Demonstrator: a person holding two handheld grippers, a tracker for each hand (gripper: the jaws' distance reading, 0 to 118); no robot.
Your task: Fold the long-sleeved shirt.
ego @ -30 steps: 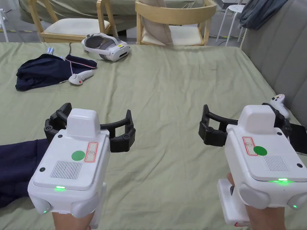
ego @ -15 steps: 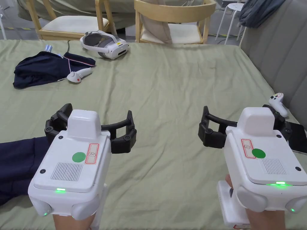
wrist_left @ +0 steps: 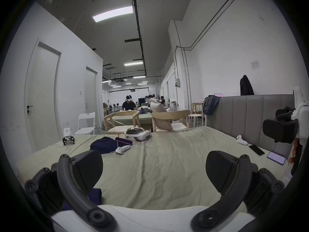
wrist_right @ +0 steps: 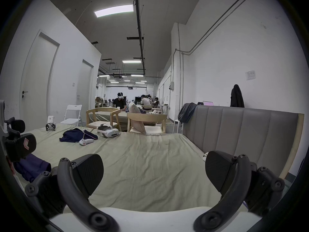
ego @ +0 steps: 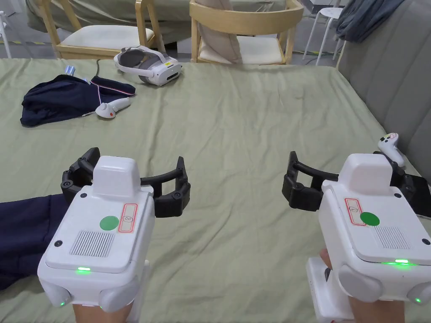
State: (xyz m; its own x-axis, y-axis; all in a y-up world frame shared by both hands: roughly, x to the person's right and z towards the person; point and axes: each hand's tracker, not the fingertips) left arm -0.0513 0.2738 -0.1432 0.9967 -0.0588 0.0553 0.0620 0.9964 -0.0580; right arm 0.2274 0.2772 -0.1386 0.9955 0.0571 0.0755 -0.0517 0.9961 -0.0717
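Pale green bed sheet (ego: 235, 126), wrinkled and mostly bare, spread across a bed with a grey padded headboard (ego: 391, 71) along the right side and wooden chairs beyond the far edge. Left hand-held gripper (ego: 126, 178) held low over the near-left part of the bed, jaws spread wide, nothing between them. Right hand-held gripper (ego: 349, 183) level with it on the near-right, jaws likewise spread and empty. Dark navy long-sleeved shirt (ego: 25, 235) lying at the near-left edge, just beside and partly under the left hand-held gripper, running off the left of the head view, so its full outline and long axis cannot be made out; seen again in the right gripper view as a dark heap (wrist_right: 31, 167) low on the left. Clearly nearer the left hand; well apart from the right, with open sheet between. Folding probably not yet begun; likely calls for a reach leftward and down first. Farther off on the left, another dark garment (ego: 63, 99), a white controller (ego: 110, 108) and a headset (ego: 149, 67).
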